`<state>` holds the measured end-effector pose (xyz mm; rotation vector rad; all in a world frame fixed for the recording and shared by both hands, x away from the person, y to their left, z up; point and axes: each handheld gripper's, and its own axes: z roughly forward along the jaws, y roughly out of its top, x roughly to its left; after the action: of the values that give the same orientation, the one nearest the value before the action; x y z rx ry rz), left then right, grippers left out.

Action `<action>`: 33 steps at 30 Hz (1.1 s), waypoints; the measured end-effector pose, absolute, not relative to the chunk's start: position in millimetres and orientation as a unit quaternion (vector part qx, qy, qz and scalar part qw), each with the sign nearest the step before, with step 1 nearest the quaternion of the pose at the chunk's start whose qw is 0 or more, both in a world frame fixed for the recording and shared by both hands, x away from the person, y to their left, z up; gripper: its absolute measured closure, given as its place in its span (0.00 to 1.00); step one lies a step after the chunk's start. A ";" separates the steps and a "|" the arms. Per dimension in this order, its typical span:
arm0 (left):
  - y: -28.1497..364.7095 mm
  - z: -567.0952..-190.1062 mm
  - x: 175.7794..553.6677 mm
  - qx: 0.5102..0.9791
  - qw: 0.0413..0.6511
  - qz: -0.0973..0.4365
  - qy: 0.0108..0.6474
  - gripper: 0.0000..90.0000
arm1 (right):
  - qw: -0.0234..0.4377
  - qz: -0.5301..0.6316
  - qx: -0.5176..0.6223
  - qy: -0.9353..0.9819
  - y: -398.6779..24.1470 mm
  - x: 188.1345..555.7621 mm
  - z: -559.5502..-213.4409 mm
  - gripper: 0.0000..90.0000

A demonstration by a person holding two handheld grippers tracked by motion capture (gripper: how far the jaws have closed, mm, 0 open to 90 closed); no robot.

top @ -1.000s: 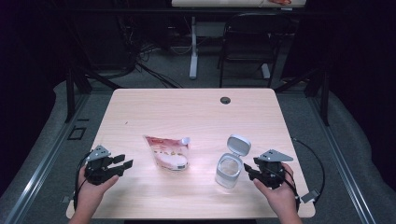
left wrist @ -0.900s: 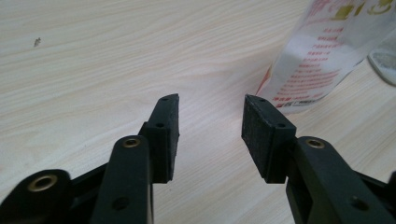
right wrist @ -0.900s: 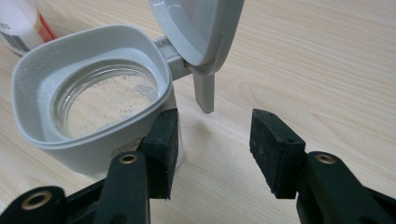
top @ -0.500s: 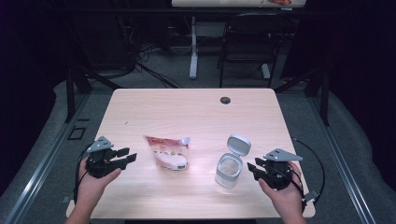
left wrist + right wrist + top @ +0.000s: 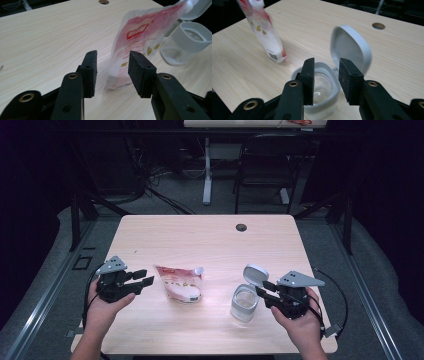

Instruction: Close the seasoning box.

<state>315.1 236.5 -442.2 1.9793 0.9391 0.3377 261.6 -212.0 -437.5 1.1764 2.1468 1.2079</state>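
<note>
Ideally the left gripper (image 5: 145, 279), jaws just narrowing yet empty, squares up on the standing refill pouch (image 5: 179, 283) mid-table, while the right gripper (image 5: 263, 288), likewise empty, steadies the open-lidded container (image 5: 244, 303) beside it.

A dim lab or office: bare wooden table (image 5: 200, 235), black chair (image 5: 265, 170), loose cables (image 5: 160, 195) on grey floor.

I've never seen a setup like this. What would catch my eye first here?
Probably the red-and-white pouch standing mid-table, and to its right a clear jar with its white lid flipped open. Then the two black grippers in a person's hands: the left gripper beside the pouch, the right gripper close above the jar, both open and holding nothing.
</note>
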 end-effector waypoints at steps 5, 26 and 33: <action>231.5 -440.8 320.6 0.799 0.451 0.130 0.376 0.67 | 0.197 0.437 0.397 0.783 -195.6 267.9 -436.4 0.73; 220.1 -451.0 333.5 0.816 0.448 0.119 0.345 0.72 | 0.157 0.446 0.342 0.812 -139.1 303.0 -452.5 0.71; 219.3 -452.5 335.2 0.815 0.452 0.118 0.342 0.74 | 0.145 0.449 0.335 0.816 -126.1 314.3 -456.2 0.70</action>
<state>335.2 219.3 -452.5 2.0140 0.8448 0.2917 314.3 -126.1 -456.2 0.9650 2.3499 1.2921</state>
